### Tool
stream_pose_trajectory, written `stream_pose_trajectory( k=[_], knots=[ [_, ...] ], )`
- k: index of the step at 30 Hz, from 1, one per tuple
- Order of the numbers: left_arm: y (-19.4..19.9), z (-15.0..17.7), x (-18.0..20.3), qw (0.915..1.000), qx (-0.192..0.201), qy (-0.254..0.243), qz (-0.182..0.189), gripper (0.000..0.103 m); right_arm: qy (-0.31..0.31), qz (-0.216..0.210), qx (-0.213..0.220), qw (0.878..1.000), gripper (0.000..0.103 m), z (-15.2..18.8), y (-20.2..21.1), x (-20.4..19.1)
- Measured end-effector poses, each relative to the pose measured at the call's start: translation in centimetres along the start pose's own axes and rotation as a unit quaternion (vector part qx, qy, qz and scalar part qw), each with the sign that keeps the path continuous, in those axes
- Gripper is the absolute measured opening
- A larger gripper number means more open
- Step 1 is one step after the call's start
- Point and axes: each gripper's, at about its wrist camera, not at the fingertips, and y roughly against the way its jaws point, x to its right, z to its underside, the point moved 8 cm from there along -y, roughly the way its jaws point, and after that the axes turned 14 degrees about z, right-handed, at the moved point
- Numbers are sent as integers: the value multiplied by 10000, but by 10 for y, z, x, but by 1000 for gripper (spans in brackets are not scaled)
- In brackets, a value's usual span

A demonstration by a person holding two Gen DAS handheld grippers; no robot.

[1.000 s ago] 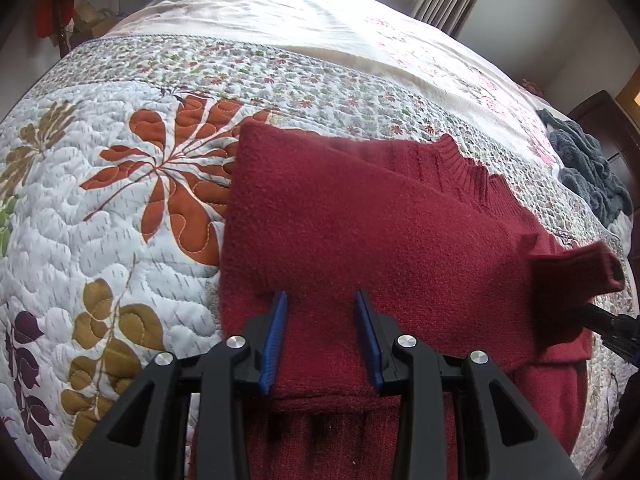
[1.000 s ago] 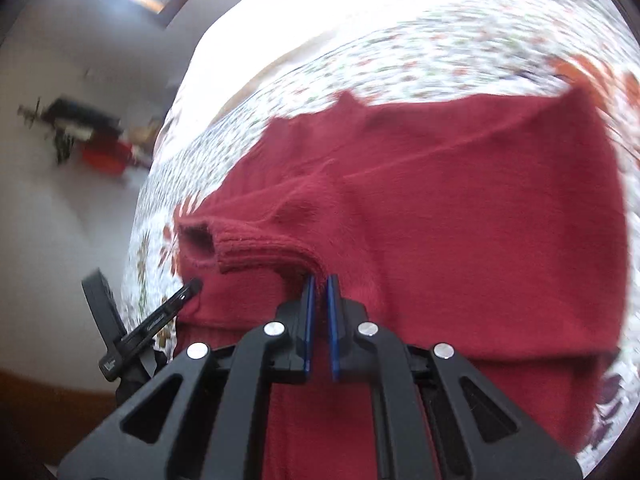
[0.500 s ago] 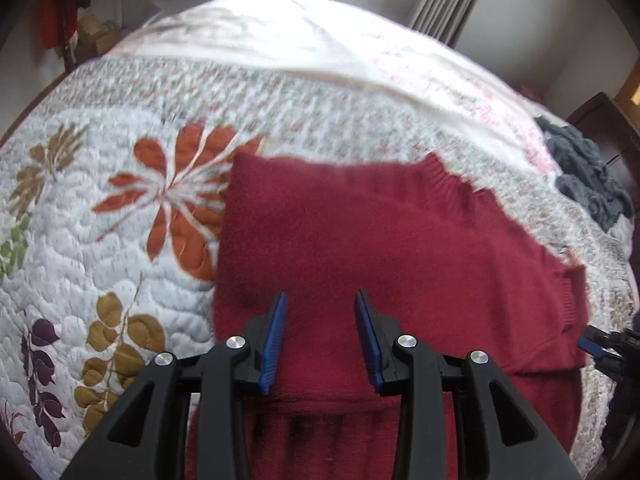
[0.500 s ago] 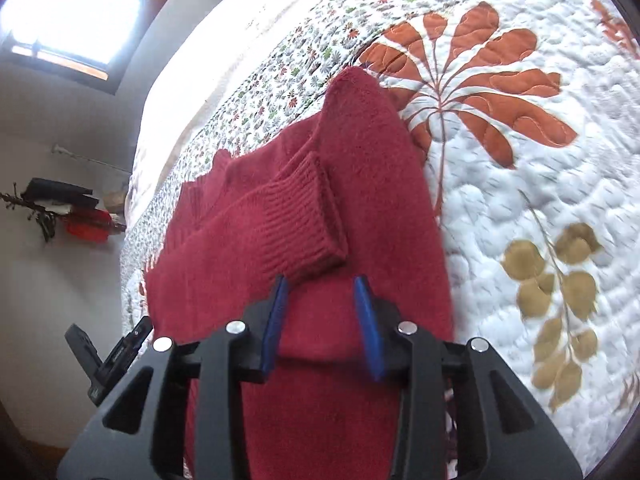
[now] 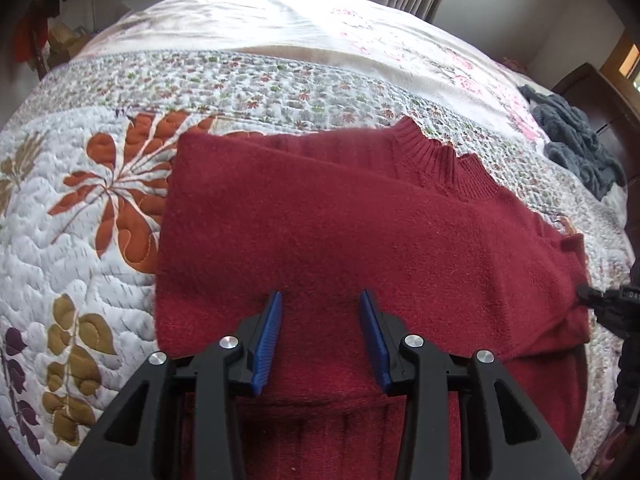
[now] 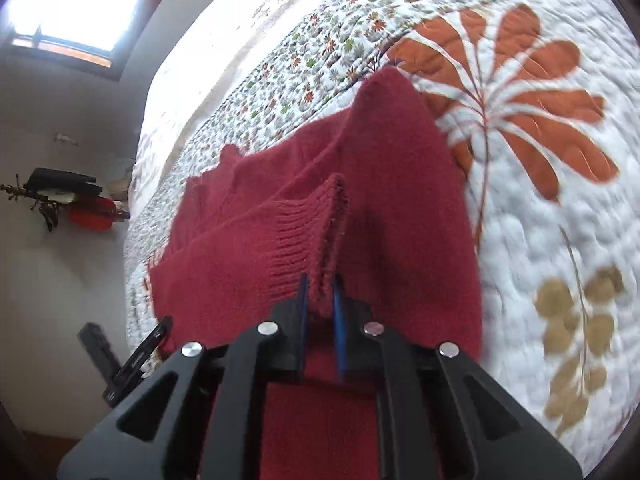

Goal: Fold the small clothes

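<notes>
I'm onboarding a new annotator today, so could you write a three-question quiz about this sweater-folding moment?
1. True or false: the left claw is clamped on the red sweater.
2. Which part of the sweater sits between the right claw's pads? A) collar B) ribbed sleeve cuff C) bottom hem
3. Fill in: a dark grey garment lies on the far right of the ____.

Key
1. False: it is open, its pads wide apart above the fabric.
2. B: the ribbed cuff is pinched between the closed blue pads.
3. Bed, with its leaf-patterned quilt.
</notes>
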Motion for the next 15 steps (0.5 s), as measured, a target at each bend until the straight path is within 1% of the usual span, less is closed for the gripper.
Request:
stream_pose_trajectory(
  k=[2,3,4,5,8,11,13,14,15],
  knots=[
    [-2,0,-3,10000,-57,-3,29,41,77,264,-39,9996,9,4,-1,7],
    [-4,1,-4,9999,-119,-24,32,41,113,411,-95,9990,9,6,-8,12],
    [-5,0,-4,9999,-152,-28,33,41,88,468,-159,9987,9,7,-13,17],
    [-6,0,-5,9998,-173,-13,39,41,-11,441,-217,9988,9,7,-21,21],
    [-5,0,-5,9998,-213,34,43,41,20,371,-117,9992,9,6,-24,23],
    [6,4,-4,9997,-222,66,-9,41,126,286,39,9995,17,10,-10,22],
    [19,11,-1,9997,-198,93,60,41,210,386,207,9988,23,17,6,27],
    [26,17,2,9998,-165,51,110,41,252,398,300,9984,28,21,13,28],
    [38,26,4,9998,-134,-64,96,41,308,375,391,9981,31,32,25,32]
  ],
)
